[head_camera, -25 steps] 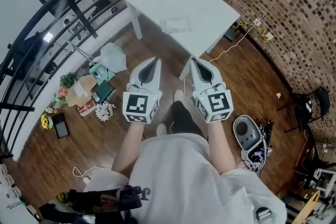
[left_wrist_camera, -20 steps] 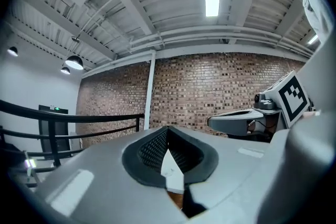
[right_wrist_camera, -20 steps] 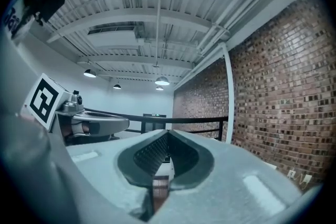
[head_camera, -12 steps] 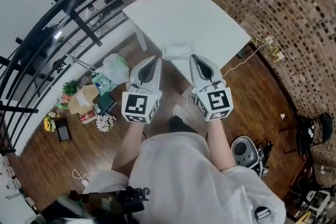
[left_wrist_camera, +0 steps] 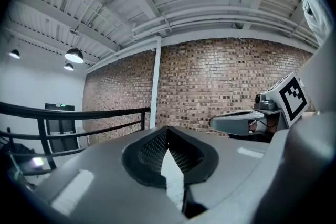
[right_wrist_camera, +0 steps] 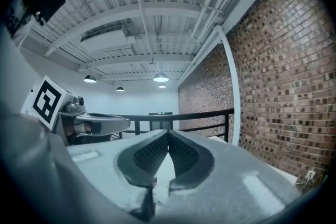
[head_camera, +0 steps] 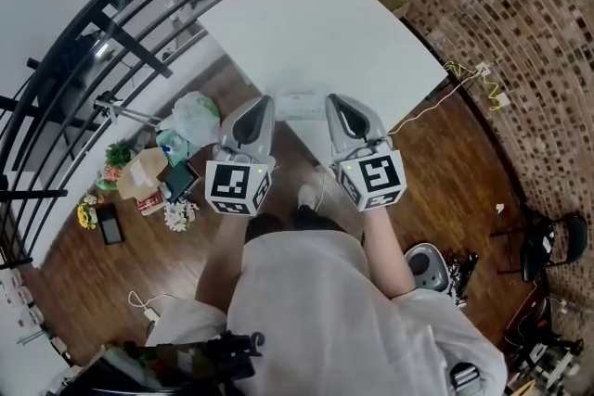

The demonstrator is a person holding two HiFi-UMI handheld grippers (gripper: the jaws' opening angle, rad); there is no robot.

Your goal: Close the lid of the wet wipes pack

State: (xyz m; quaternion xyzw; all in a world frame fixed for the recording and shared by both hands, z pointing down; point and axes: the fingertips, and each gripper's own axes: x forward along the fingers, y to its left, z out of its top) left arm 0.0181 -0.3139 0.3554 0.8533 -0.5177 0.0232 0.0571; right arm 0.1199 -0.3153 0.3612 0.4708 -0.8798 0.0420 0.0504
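— Where's the wipes pack [head_camera: 299, 104]?

— Lying flat on the white table [head_camera: 353, 23], right at the edge nearest the person. The left gripper [head_camera: 264, 102] has its tip just left of the pack and the right gripper [head_camera: 332, 99] has its tip just right of it. As far as I can see, both are in the air and neither touches it.

— And the jaws?

— Both pairs are pressed together at the tips with nothing between them. Each gripper's own camera looks out across the room, at the brick wall [left_wrist_camera: 226, 86] and the railing [right_wrist_camera: 173, 115], not down at the pack.

— Is the lid up?

— It's too small for me to tell from here.

— So how would you go about it?

— First I'd tip both noses down until the pack shows between them. Then I'd rest one gripper on an end of the pack to pin it. The other can keep its jaws together, fold the flap flat and press on its front edge. Closed jaws suit pressing. The pack looks light and sits by the table's edge, so I'd push straight down and never sideways.
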